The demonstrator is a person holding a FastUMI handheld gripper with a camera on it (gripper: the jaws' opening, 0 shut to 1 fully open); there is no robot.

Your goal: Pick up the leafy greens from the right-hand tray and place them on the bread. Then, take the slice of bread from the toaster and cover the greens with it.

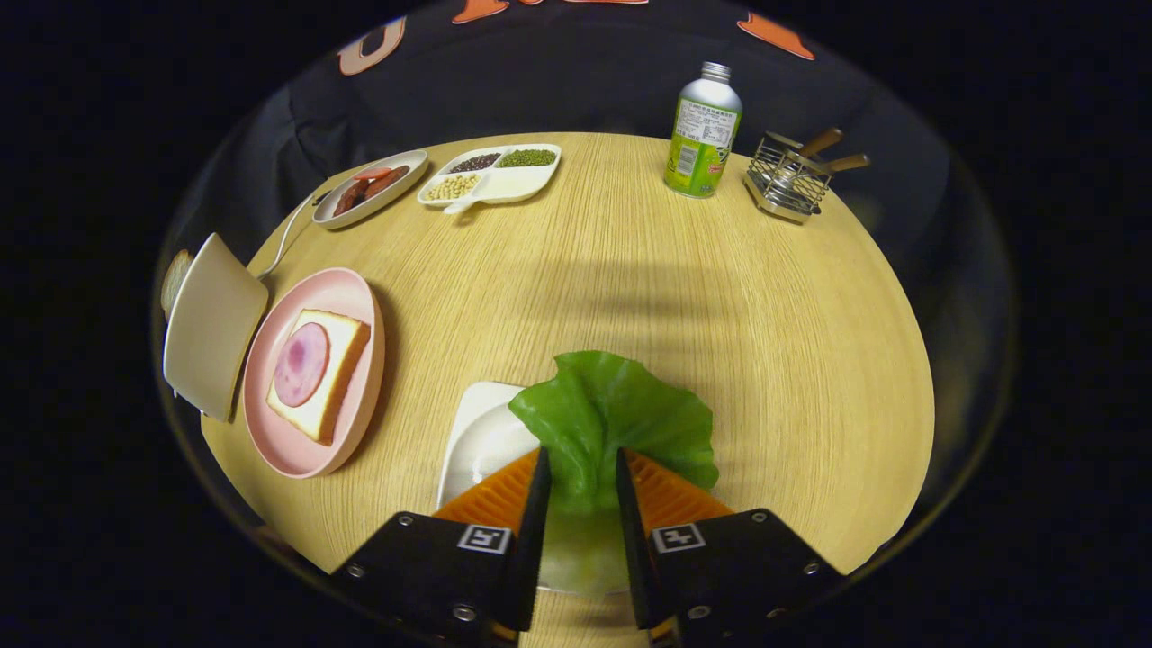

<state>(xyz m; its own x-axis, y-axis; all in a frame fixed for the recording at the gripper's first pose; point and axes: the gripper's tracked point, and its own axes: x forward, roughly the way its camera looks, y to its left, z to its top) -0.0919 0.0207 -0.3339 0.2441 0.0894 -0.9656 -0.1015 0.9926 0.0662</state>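
My gripper [581, 463] is shut on a green leaf [616, 414], which fans out ahead of the fingertips. Under it sits a white tray [477, 436], partly hidden by the leaf and fingers. Off to the left, a pink plate [310, 450] carries a slice of bread [333, 369] topped with a round slice of ham [301, 363]. Beyond that plate stands a cream toaster [211, 324], with a bread slice [174, 279] poking out at its far side.
At the back of the round wooden table [765, 315] are a dish of sausages [369, 187], a divided dish of beans [490, 174], a green-labelled bottle [702, 130] and a wire rack with wooden-handled tools [792, 175]. A white cord [286, 236] runs from the toaster.
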